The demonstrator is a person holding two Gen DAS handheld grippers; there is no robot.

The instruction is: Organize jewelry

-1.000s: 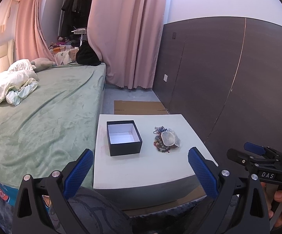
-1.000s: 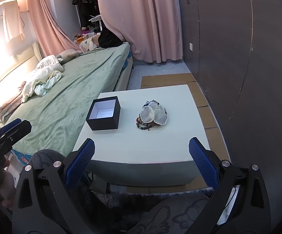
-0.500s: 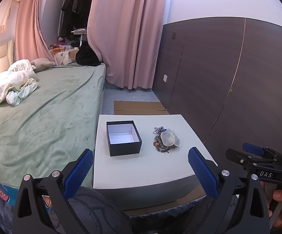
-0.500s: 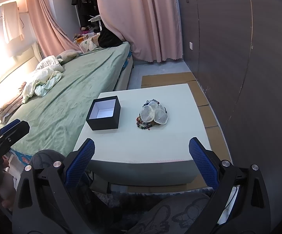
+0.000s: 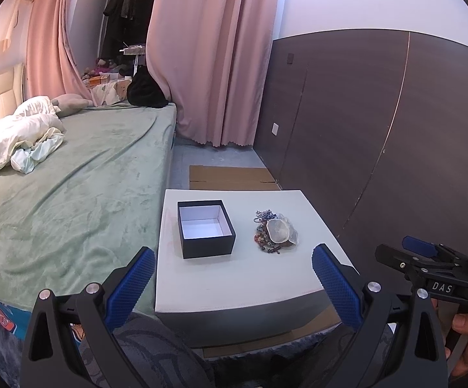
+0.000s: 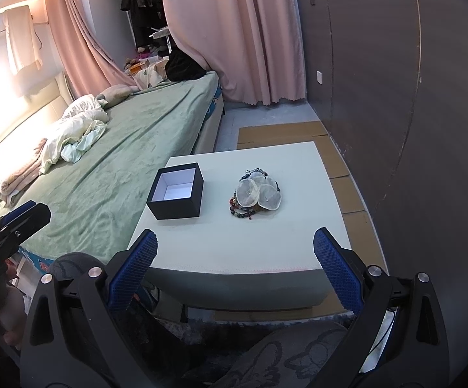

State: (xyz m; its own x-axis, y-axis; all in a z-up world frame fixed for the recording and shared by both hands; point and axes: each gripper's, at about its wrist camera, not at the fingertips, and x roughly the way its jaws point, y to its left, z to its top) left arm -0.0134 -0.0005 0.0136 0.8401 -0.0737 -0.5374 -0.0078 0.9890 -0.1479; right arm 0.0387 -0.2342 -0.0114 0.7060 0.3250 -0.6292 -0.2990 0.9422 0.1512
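Note:
An open black box with a white inside (image 5: 205, 228) (image 6: 176, 195) stands on the left part of a low white table (image 5: 234, 284) (image 6: 240, 245). To its right lies a heap of beaded bracelets and small sheer pouches (image 5: 274, 236) (image 6: 256, 194). My left gripper (image 5: 232, 283) is open and empty, held before the table's near edge. My right gripper (image 6: 234, 270) is open and empty too, also short of the near edge. Each gripper shows at the side of the other's view: the right one in the left wrist view (image 5: 428, 258), the left one in the right wrist view (image 6: 14, 223).
A bed with a green blanket (image 5: 72, 187) runs along the table's left side. A dark wood wall (image 5: 379, 129) stands on the right. Flat cardboard (image 5: 230, 176) lies on the floor behind the table. Pink curtains (image 5: 208, 64) hang at the back.
Almost nothing has moved. Both views have shifted very slightly; the grippers stay open and the table's things lie as before.

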